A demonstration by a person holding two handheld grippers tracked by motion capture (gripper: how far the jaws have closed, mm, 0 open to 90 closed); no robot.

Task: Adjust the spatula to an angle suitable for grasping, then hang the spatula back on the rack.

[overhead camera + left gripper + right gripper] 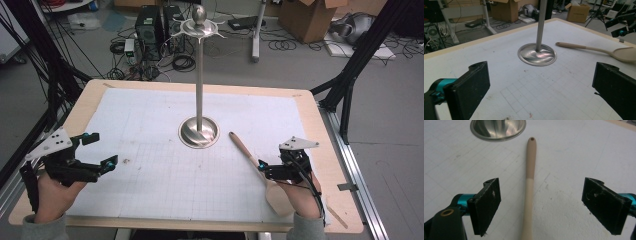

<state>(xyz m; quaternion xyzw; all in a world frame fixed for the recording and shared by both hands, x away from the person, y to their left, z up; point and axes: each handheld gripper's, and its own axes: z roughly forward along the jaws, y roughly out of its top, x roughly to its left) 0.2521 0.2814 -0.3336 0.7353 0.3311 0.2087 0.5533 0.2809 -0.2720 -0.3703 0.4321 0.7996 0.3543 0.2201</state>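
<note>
Spoon handle (530, 170) between parted right claw (541, 205) pads

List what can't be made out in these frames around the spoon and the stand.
- Spoon bowl, high view: partly covered by the right tongs and hand.
- Spoon bowl, right tongs view: cut off by the bottom edge; the handle lies between open jaws.
- Stand top, left tongs view: cut off by the top edge.
- Hooks on the stand, high view: too small to count.
</note>
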